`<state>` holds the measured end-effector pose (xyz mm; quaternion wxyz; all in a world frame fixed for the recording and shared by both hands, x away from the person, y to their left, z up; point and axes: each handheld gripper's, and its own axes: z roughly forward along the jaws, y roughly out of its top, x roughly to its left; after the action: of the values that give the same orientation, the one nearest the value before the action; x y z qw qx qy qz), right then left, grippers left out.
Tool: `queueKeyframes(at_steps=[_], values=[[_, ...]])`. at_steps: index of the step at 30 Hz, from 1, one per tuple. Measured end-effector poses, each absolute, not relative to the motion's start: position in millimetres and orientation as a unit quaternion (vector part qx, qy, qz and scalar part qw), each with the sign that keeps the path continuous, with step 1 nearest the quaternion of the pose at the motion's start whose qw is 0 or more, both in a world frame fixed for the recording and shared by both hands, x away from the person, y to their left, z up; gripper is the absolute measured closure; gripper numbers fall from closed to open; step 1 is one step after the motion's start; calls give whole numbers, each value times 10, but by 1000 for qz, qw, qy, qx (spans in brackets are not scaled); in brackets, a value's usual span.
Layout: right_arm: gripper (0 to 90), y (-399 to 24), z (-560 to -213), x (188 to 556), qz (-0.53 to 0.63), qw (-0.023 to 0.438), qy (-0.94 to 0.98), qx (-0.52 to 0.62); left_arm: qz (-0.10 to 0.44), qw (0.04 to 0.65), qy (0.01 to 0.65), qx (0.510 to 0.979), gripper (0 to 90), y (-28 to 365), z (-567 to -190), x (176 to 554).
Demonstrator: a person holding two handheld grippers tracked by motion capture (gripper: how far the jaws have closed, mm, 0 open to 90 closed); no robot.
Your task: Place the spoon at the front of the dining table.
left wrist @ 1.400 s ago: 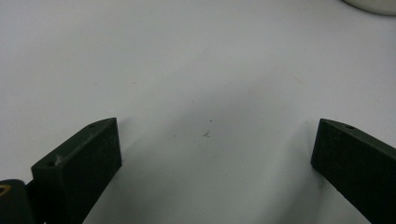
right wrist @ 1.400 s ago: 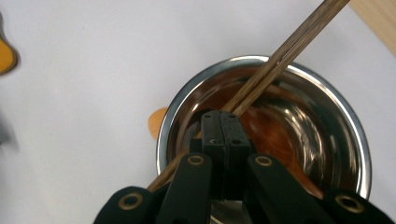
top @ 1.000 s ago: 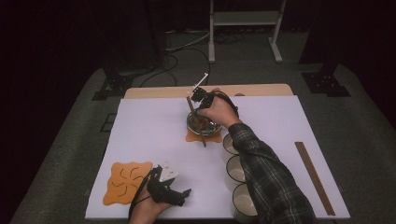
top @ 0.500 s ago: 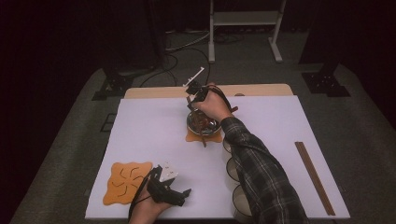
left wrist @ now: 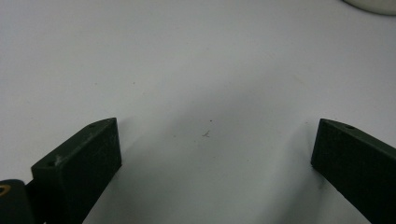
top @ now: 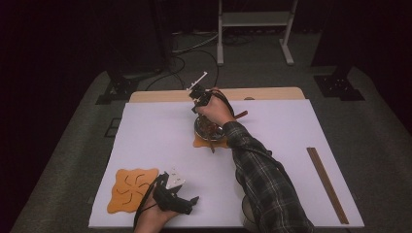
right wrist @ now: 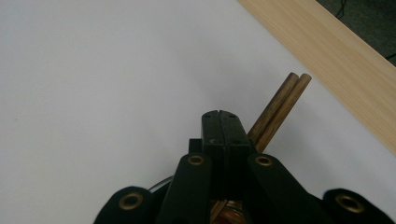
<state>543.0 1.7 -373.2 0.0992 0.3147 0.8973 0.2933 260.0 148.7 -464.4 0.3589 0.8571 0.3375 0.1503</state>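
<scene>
Wooden chopsticks (right wrist: pixel 279 105), a pair, lie just beside the right gripper (right wrist: pixel 222 116), ends past its tips, over the bowl (top: pixel 208 129). Jaws clenched, apparently pinching them w/ jaw edge. Light, stiff, smooth: prone to roll; grip mid-length. Left gripper (left wrist: pixel 212 149) released, idle.

On the white surface (top: pixel 155 141) with its pale wood far edge, an orange mat (top: pixel 132 189) cut with dark curved slits lies near the left front corner, brown chopsticks (right wrist: pixel 278 109) lean beside the black right claw (right wrist: pixel 222 122), and the sleeve (top: pixel 265 179) is dark plaid.
</scene>
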Motion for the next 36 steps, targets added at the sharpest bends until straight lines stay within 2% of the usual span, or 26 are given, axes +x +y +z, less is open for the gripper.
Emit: queueKeyframes(at_steps=[36], values=[[895,-75,-3814,5472,269,115,893,341,151,359,337,857,5,1486,-4645,2600]])
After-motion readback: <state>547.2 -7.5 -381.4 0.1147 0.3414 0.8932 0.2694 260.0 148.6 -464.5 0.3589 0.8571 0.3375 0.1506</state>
